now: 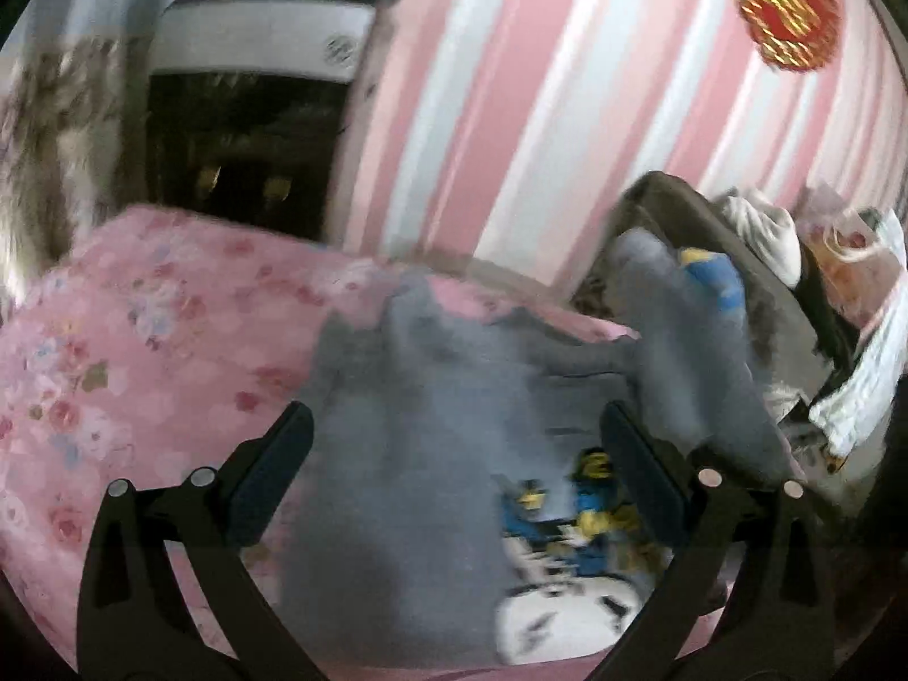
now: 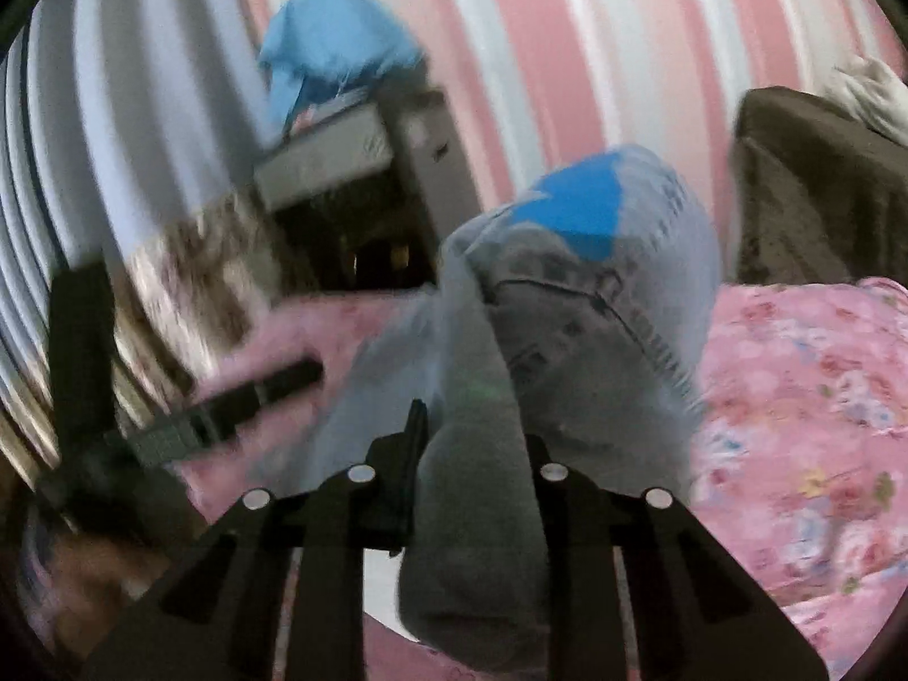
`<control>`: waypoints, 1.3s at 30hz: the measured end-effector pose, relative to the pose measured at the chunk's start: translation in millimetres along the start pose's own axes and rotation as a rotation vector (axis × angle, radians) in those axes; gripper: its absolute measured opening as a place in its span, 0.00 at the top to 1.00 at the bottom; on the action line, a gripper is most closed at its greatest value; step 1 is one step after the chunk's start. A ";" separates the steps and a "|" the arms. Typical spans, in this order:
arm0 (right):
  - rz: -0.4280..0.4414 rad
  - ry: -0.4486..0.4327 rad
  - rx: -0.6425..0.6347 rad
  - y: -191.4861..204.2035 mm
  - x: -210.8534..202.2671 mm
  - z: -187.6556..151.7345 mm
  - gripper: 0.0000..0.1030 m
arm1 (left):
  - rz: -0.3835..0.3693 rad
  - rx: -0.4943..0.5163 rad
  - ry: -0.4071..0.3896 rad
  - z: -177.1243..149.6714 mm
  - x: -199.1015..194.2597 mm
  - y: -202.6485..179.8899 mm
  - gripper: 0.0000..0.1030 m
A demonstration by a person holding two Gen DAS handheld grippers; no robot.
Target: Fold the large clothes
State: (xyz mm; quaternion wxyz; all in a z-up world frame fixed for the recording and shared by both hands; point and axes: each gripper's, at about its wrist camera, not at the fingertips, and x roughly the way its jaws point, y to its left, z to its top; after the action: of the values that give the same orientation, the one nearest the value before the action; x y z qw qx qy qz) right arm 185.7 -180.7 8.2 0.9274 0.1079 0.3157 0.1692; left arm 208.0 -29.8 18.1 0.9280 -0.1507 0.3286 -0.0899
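The left gripper [image 1: 454, 454] hangs with its jaws spread wide and released above a grey sweatshirt with a blue, yellow and white print [image 1: 431, 454], which lies on a pink floral bedspread [image 1: 142, 340]. The right gripper [image 2: 471, 454] is clenched on a thick fold of that grey fabric, lifting it off the bedspread.
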 end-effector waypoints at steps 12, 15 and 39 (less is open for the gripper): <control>0.079 -0.112 -0.029 6.4 -30.0 -2.6 0.12 | -0.027 -0.099 0.042 6.6 12.2 40.7 0.03; 0.095 -0.242 -0.058 -5.5 -83.0 4.3 0.08 | -0.051 -0.083 0.016 5.2 4.1 29.1 0.03; -0.251 -0.215 0.195 -147.7 -104.0 -25.9 0.02 | 0.057 0.494 -0.107 -70.2 19.1 -156.5 0.45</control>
State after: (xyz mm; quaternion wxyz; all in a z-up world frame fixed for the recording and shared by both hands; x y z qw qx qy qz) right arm 128.6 -353.8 -0.2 0.9548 0.1743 0.2408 0.0086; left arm 167.3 -197.2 8.1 0.9548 0.0856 0.2513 -0.1335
